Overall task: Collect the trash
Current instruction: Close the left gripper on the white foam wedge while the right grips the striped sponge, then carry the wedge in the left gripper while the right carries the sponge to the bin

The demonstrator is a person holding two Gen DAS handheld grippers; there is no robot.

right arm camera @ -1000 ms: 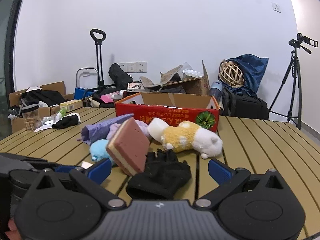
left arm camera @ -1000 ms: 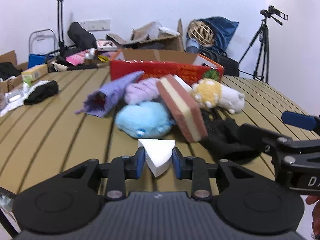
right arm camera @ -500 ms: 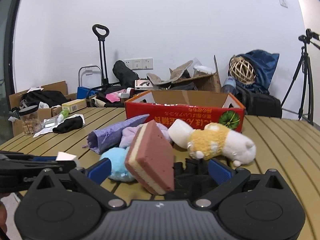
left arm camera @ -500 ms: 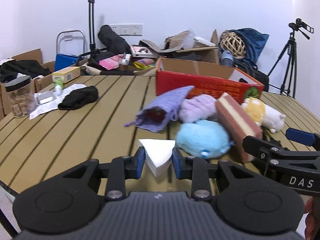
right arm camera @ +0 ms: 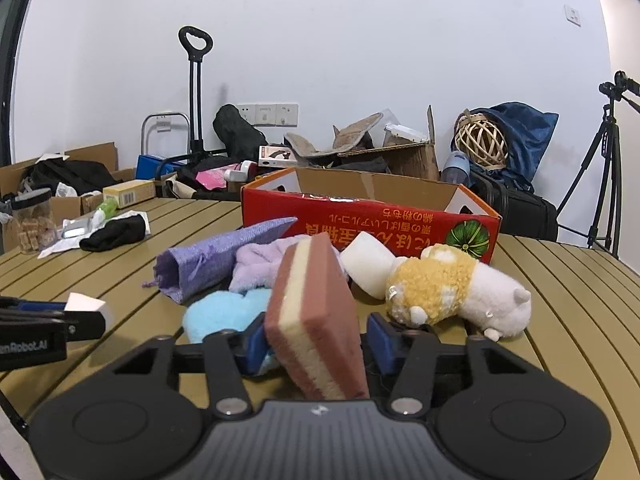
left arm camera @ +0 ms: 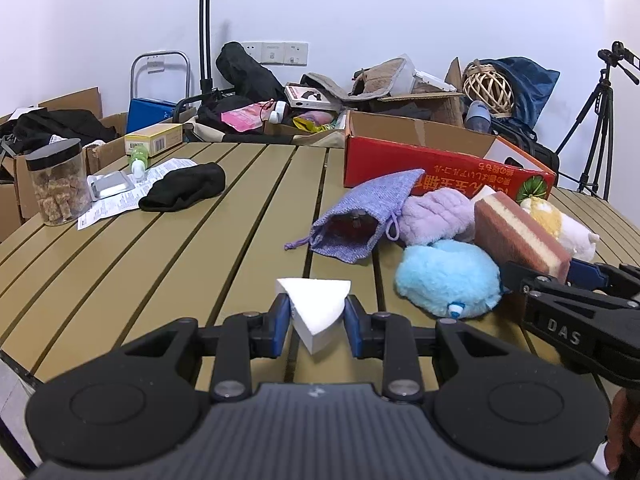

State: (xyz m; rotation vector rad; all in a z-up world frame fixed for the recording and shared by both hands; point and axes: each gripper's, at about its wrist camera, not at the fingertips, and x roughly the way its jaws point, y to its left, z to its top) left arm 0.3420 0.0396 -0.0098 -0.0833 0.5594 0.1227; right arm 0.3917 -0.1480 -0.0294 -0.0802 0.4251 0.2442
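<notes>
Now angled down over the worktop (left arm camera: 168, 256): left gripper (left arm camera: 316, 320) clamped on white foam wedge (left arm camera: 316, 312); right gripper (right arm camera: 316, 344) just closing around tilted pink sponge (right arm camera: 316, 320).

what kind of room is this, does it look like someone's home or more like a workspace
Probably a workspace set up for recording, not a lived-in home: a camera on a tripod stands by bare white walls, open cardboard boxes and a hand trolley crowd the floor, and mixed test items lie on a slatted table.
</notes>
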